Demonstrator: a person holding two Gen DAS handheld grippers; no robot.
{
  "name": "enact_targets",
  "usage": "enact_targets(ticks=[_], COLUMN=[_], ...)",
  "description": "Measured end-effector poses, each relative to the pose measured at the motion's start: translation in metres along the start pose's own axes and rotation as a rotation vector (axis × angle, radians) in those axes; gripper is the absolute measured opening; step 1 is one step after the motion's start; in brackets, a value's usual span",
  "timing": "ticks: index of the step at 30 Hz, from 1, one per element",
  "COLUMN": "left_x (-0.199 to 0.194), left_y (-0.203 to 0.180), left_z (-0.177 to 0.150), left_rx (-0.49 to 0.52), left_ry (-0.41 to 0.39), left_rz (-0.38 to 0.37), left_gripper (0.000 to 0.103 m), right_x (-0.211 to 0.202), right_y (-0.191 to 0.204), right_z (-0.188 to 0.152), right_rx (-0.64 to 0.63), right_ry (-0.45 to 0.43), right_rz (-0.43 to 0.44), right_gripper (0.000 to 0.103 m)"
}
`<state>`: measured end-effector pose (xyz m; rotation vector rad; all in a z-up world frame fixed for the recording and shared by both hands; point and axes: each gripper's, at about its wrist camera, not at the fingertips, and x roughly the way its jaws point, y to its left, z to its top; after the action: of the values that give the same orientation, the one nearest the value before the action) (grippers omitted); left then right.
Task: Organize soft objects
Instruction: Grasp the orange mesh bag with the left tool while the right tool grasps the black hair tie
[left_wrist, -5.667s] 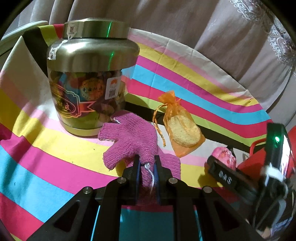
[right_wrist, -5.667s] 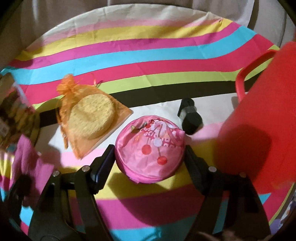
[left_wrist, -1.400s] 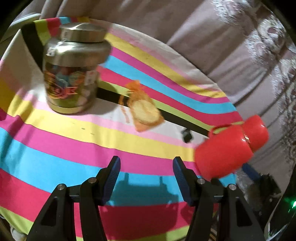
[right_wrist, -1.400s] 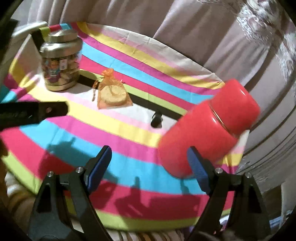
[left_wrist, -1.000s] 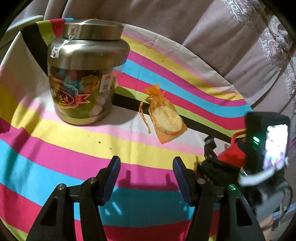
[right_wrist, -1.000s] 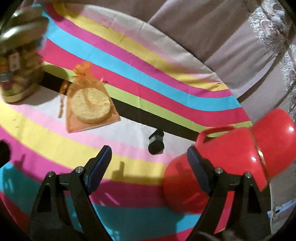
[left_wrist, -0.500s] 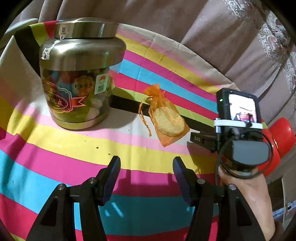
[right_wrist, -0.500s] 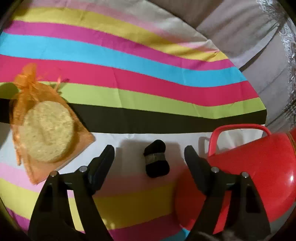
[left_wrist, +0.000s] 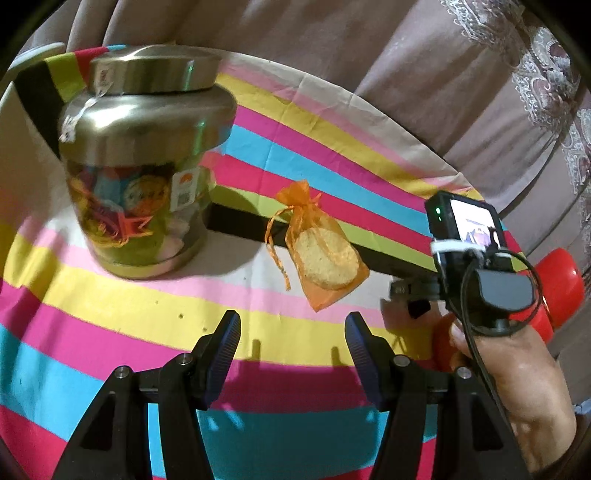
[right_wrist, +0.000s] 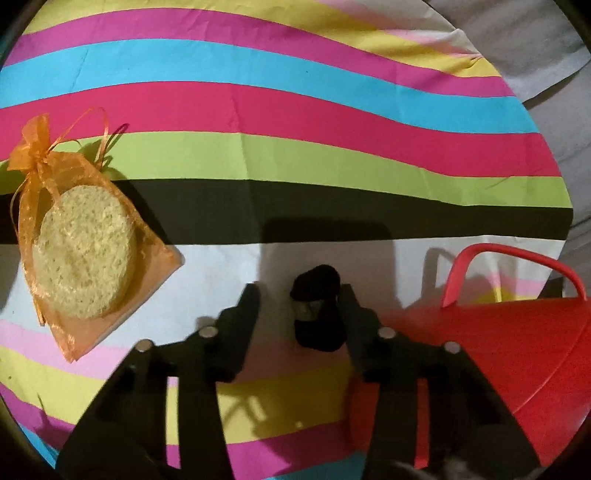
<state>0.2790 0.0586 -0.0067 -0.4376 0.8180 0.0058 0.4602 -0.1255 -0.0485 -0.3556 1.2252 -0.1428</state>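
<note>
Surface: a round table under a striped cloth in pink, blue, green, black, white and yellow bands; a grey curtain hangs behind it.
Right gripper: points steeply down at the white band; its jaws are closing, with a gap still showing on the left side.
Black roll: a small dark soft bundle with a pale band round its middle, lying on the cloth between the right gripper's fingers, against or just beside the right finger; contact cannot be told.
Red bucket: lies tipped on its side at the right edge of the table, handle raised toward the far side, just right of the black roll.
Orange pouch: sheer drawstring bag holding a round yellow sponge, flat on the cloth, well to the left of the black roll.
Left gripper: held over the near pink and yellow bands, fingers apart, nothing between them.
Jar: metal-lidded, with coloured contents, upright at far left, left of the orange pouch.
Person's hand: grips the right tool's handle, seen at near right from the left wrist.
</note>
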Motion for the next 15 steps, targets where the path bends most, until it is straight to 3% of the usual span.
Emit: enact_targets(ticks=[2,3,10,15], left_x=[0.004,0.007,0.043,0.063], left_y=[-0.004,-0.006,-0.024,-0.027], left_z=[0.005,0.008,0.015,0.020], left_rx=[0.011,0.018,0.064,0.077], left_ry=[-0.004,-0.003,0.053,0.077], left_rz=[0.006,0.009,0.008,0.001], left_gripper=[0.060,0.060,0.060,0.074], right_x=[-0.001,-0.002,-0.025,-0.056], right_y=[-0.007,-0.011,-0.010,0.000], right_z=[-0.002,-0.002,-0.022,-0.060], right_rx=[0.014,0.017,-0.009,-0.050], right_ry=[-0.009,-0.019,-0.123,-0.209], right_rz=[0.005,0.016,0.128,0.142], right_gripper=[0.028,0.026,0.024,0.023])
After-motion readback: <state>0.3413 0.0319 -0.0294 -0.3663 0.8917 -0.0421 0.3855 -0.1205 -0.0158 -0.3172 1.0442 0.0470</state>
